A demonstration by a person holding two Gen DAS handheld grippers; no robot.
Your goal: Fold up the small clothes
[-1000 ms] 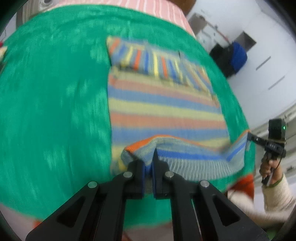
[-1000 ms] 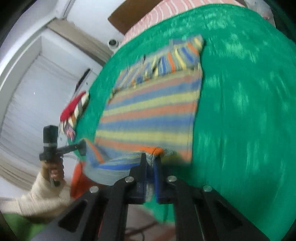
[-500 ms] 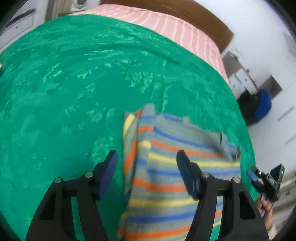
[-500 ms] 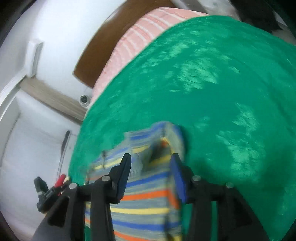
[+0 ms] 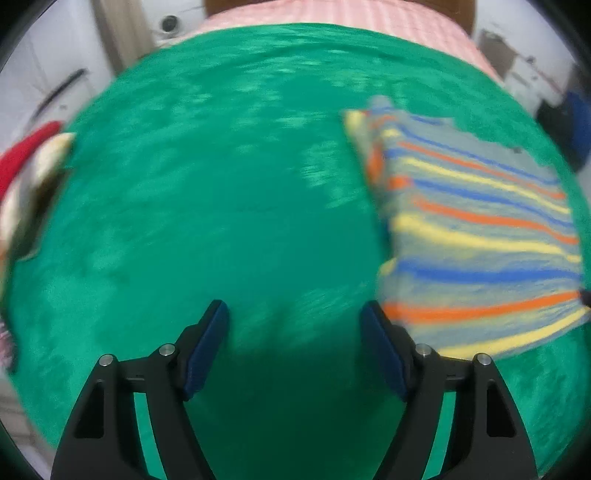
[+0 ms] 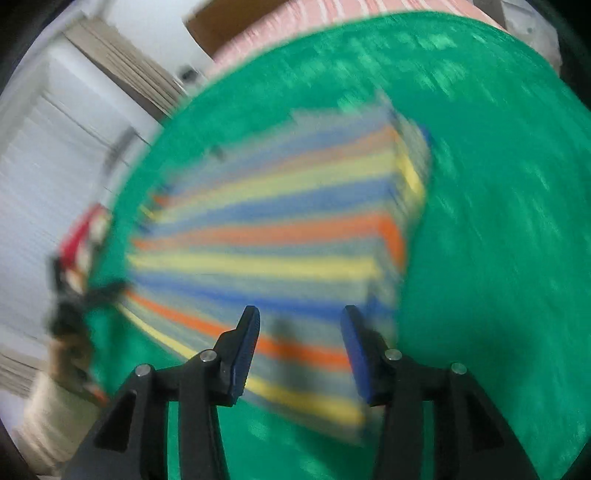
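Observation:
A small striped knit garment [image 5: 476, 236], grey with blue, orange and yellow stripes, lies folded over on the green blanket [image 5: 207, 206]. In the left wrist view it lies to the right of my left gripper [image 5: 293, 347], which is open and empty over bare blanket. In the right wrist view the garment [image 6: 280, 240] lies straight ahead, blurred by motion. My right gripper [image 6: 301, 347] is open and empty just above its near edge. The other hand and gripper [image 6: 70, 306] show blurred at the left.
A red and white cloth item [image 5: 26, 173] lies at the blanket's left edge. A pink striped sheet [image 5: 332, 16] and wooden headboard lie at the far end. White cabinets and a dark blue bag [image 5: 576, 122] stand beyond the bed on the right.
Both grippers carried the garment's near edge forward, folding it in half, then opened and let go. Now both have pulled back, the left swinging left off the garment.

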